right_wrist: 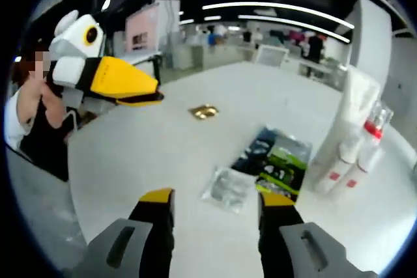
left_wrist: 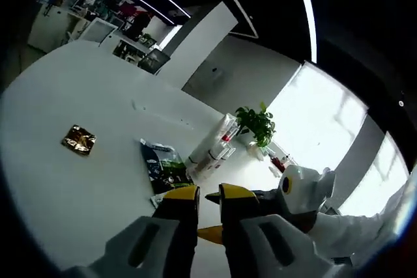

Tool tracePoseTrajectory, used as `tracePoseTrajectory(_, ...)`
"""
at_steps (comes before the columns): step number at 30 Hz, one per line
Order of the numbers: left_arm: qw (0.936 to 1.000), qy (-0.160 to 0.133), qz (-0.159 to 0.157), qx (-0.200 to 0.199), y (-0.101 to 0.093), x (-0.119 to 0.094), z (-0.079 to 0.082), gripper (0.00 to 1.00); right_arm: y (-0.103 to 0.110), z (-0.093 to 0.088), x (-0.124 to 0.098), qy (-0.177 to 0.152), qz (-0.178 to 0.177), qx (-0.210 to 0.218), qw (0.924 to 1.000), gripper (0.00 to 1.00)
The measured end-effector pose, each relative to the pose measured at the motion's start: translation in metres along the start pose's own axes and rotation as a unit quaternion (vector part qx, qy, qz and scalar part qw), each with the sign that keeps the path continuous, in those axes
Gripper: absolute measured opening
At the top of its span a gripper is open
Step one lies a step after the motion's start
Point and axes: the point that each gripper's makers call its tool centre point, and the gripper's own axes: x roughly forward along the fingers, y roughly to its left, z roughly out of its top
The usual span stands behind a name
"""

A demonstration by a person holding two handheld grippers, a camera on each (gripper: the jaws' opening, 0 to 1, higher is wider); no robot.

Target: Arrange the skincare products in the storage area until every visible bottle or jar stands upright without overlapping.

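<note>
A cluster of white bottles with red caps and labels [left_wrist: 215,148] [right_wrist: 355,157] stands close together on the white table [left_wrist: 78,193] [right_wrist: 143,154], beside a tall white pouch [right_wrist: 359,99]. Dark green-printed packets [left_wrist: 163,164] [right_wrist: 277,154] lie flat in front of them, with a clear silvery sachet [right_wrist: 228,188] nearer me. My left gripper [left_wrist: 208,194] [right_wrist: 154,93] hovers above the table with its yellow tips almost together and nothing between them. My right gripper [right_wrist: 215,201] [left_wrist: 212,213] is open over the sachet, holding nothing.
A gold foil packet [left_wrist: 79,139] [right_wrist: 204,111] lies alone further out on the table. A potted plant [left_wrist: 256,124] stands behind the bottles. A person [right_wrist: 29,115] sits at the table's edge. Office desks fill the background.
</note>
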Motion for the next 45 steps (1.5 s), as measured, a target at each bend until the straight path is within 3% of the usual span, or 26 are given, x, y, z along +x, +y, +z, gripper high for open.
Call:
tracePoseTrajectory(6,0.9994,0.006,-0.003,0.034,0.000,-0.005,0.001,0.10,0.001,-0.009,0.014,0.026,-0.006,0.000,0.9996,0.53)
tracePoseTrajectory(10,0.9972,0.015,0.007,0.073,-0.001,-0.006,-0.002,0.20,-0.002,-0.013,0.021,0.034,-0.015,0.011,0.9992,0.55)
tracePoseTrajectory(15,0.9880,0.013,0.028,0.151,-0.004,-0.010,0.003,0.35,-0.007,-0.022,0.030,0.049,-0.028,0.033,0.9978,0.58)
tracePoseTrajectory(17,0.9878,0.010,0.027,0.153,-0.010,-0.013,0.003,0.38,-0.008,-0.023,0.031,0.050,-0.034,0.034,0.9976,0.58)
tracePoseTrajectory(30,0.9892,0.004,0.022,0.145,-0.004,-0.014,0.009,0.36,-0.011,-0.034,0.043,0.063,-0.049,0.039,0.9961,0.53)
tracePoseTrajectory(31,0.9895,0.003,0.022,0.143,-0.002,-0.014,0.010,0.36,-0.013,-0.029,0.043,0.050,-0.054,0.029,0.9969,0.53)
tracePoseTrajectory(36,0.9899,0.003,0.022,0.140,-0.002,-0.013,0.010,0.37,-0.016,-0.028,0.045,0.051,-0.060,0.042,0.9960,0.51)
tracePoseTrajectory(45,0.9904,0.006,0.021,0.137,-0.004,-0.014,0.006,0.37,-0.017,-0.024,0.049,0.043,-0.060,0.041,0.9964,0.38)
